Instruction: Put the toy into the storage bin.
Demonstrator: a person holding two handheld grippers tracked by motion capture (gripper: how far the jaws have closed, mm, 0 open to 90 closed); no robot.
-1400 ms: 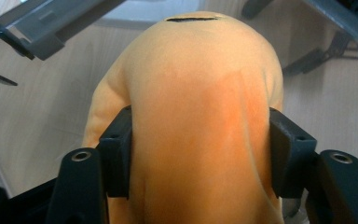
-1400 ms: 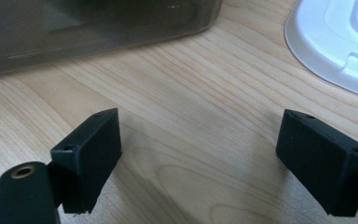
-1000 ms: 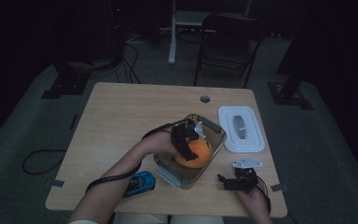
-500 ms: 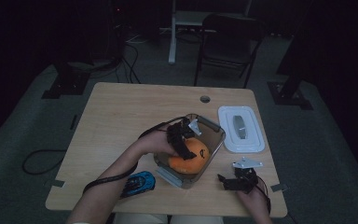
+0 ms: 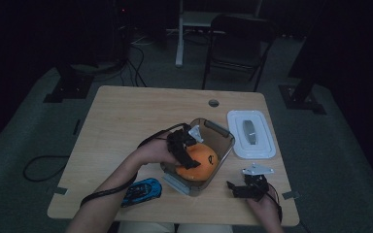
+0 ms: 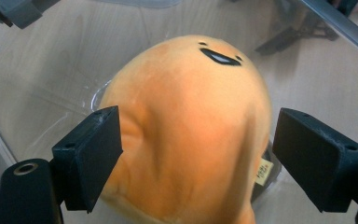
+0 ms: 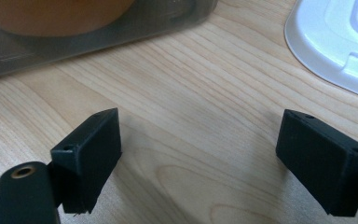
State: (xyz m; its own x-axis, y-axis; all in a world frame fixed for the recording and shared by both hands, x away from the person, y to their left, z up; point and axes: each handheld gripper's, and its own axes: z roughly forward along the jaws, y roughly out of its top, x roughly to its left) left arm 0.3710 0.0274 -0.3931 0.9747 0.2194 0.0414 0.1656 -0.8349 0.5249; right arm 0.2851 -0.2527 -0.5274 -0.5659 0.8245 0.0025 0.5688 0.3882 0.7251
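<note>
An orange plush (image 5: pixel 200 164) with a small black face lies inside a clear plastic container (image 5: pixel 219 131) near the table's front middle. My left gripper (image 5: pixel 186 156) reaches into the container from the left. In the left gripper view the plush (image 6: pixel 191 126) sits between the jaws of the left gripper (image 6: pixel 198 154). The left pad is against its side and the right pad stands clear of it, so the gripper is open. My right gripper (image 5: pixel 239 188) rests on the table right of the container. It is open over bare wood (image 7: pixel 200 154), with nothing between its jaws.
A white lid (image 5: pixel 250 134) lies flat to the right of the container, and its corner (image 7: pixel 340 42) shows in the right gripper view. A blue toy car (image 5: pixel 142 191) sits by the front edge under the left forearm. Chairs and stands are beyond the far edge.
The plush has settled lower and a little leftward in the container. My left gripper has drawn slightly back to the left. The right gripper has stayed put.
</note>
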